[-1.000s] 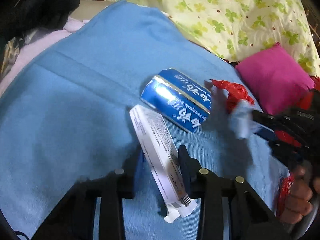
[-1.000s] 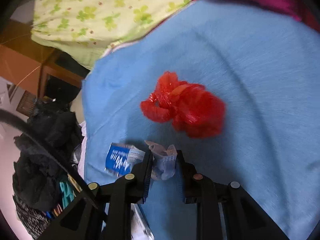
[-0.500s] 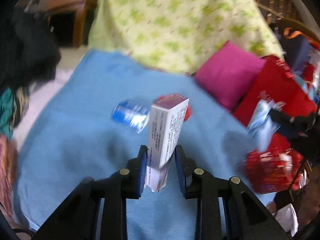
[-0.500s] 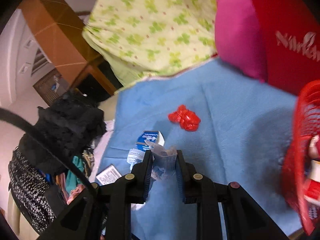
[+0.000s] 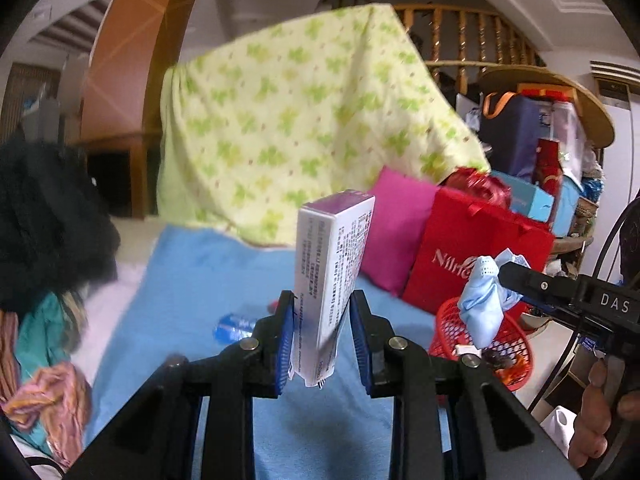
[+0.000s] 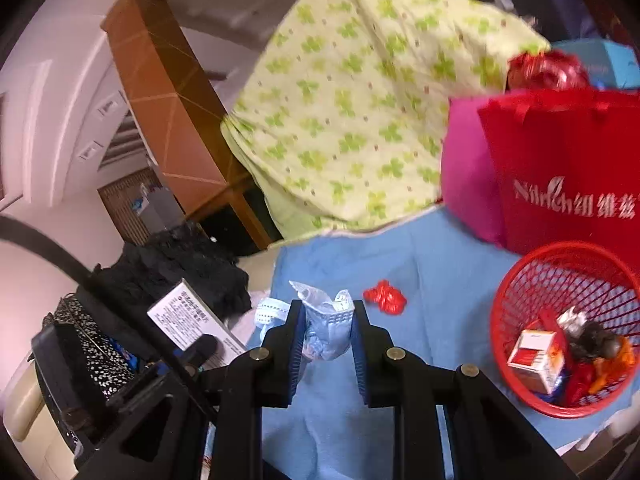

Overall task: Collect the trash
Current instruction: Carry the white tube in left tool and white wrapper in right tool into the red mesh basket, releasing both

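A blue sheet (image 6: 440, 280) covers the bed, with a clover-print quilt (image 6: 360, 100) heaped at upper centre and a wooden beam (image 6: 160, 92) at upper left. The left gripper (image 5: 322, 340) is clamped on an upright white carton (image 5: 332, 272). The right gripper (image 6: 326, 340) pinches a crumpled face mask (image 6: 326, 328). The red mesh basket (image 6: 516, 280) sits at lower right, red wrapper (image 6: 385, 297) at centre.

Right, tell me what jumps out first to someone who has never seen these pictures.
The left gripper is shut on a tall white carton held upright, and the right gripper is shut on a crumpled pale blue face mask. Low on the right, a red mesh basket already holds trash. A red crumpled wrapper lies on the blue cloth, in front of a green clover-print cover.
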Motion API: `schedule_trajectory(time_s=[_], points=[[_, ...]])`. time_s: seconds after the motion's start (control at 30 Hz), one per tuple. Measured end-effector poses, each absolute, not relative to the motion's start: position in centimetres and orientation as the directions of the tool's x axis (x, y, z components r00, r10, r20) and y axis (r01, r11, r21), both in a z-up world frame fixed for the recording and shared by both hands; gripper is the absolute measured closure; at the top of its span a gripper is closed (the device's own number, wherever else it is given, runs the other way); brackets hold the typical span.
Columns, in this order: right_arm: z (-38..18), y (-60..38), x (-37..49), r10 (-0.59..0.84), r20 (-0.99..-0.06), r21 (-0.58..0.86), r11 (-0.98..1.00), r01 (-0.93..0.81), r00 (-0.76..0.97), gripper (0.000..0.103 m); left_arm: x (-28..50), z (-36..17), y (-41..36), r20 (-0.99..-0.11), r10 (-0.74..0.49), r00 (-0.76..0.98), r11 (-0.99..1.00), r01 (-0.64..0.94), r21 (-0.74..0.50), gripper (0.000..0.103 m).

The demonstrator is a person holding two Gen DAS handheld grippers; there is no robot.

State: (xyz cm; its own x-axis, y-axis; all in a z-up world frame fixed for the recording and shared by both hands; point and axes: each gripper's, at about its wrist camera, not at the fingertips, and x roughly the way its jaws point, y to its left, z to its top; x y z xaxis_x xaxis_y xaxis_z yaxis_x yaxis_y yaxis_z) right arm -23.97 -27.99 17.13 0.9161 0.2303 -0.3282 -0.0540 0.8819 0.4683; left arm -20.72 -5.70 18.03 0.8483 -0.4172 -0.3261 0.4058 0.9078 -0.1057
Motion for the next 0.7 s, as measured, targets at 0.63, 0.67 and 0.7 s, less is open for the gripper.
schedule_trajectory(time_s=[0.63, 0.67, 0.7], points=[[23.8, -26.4, -34.1, 0.204, -0.111, 0.398, 0.906, -0.145, 0.973, 0.079, -27.8, 22.7, -5.8, -0.172, -0.383, 0.908, 0.92, 0.392, 0.021, 0.074], [23.7, -26.3, -34.0, 0.206, -0.109, 0.396, 0.906, -0.148, 0.972, 0.079, -27.7, 22.6, -5.9, -0.175, -0.384, 0.907, 0.919, 0.393, 0.021, 0.074], [23.5, -26.2, -33.9, 0.206, -0.112, 0.394, 0.907, -0.147, 0.972, 0.079, -27.6, 22.5, -6.0, -0.181, -0.387, 0.904, 0.918, 0.397, 0.018, 0.074]])
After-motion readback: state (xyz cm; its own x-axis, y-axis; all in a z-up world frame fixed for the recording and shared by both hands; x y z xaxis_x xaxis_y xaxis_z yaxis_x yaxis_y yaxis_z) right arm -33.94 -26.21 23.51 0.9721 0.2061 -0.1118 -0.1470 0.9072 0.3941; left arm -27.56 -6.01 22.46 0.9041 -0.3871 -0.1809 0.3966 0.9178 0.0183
